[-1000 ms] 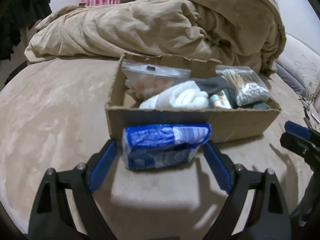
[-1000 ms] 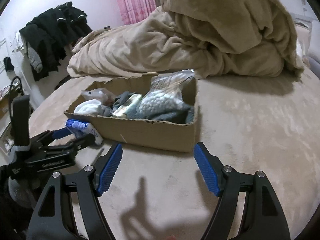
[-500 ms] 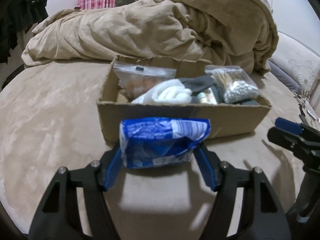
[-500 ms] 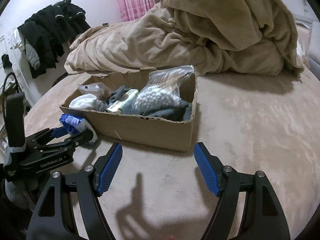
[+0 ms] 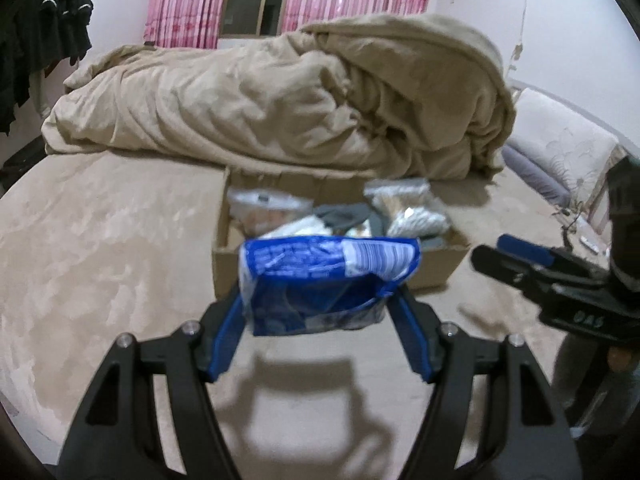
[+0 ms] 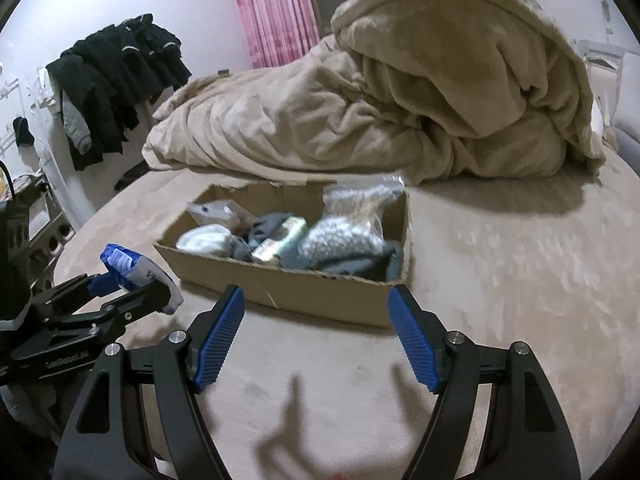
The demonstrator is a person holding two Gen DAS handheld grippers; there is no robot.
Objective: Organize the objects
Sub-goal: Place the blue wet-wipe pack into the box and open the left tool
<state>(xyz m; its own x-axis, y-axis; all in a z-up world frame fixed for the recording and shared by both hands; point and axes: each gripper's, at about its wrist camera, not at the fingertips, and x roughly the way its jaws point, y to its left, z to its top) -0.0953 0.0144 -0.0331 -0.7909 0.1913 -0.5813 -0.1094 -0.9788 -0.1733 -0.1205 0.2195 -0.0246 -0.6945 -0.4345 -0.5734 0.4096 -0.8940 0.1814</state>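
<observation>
Only my right view showed the box's (image 6: 316, 292) contents; my left gripper (image 5: 320, 312) clamped the blue packet (image 5: 320, 280) aloft, right gripper (image 6: 316, 340) spread apart, empty.

Both wrist views face forward, sharing the cardboard box (image 5: 336, 268).

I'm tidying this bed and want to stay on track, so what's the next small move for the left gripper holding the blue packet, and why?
Probably carry the blue plastic packet forward over the cardboard box and release it there. The left gripper has it clamped and lifted, short of the box's near wall, and the box already holds similar loose items. The right gripper is open and empty.
</observation>
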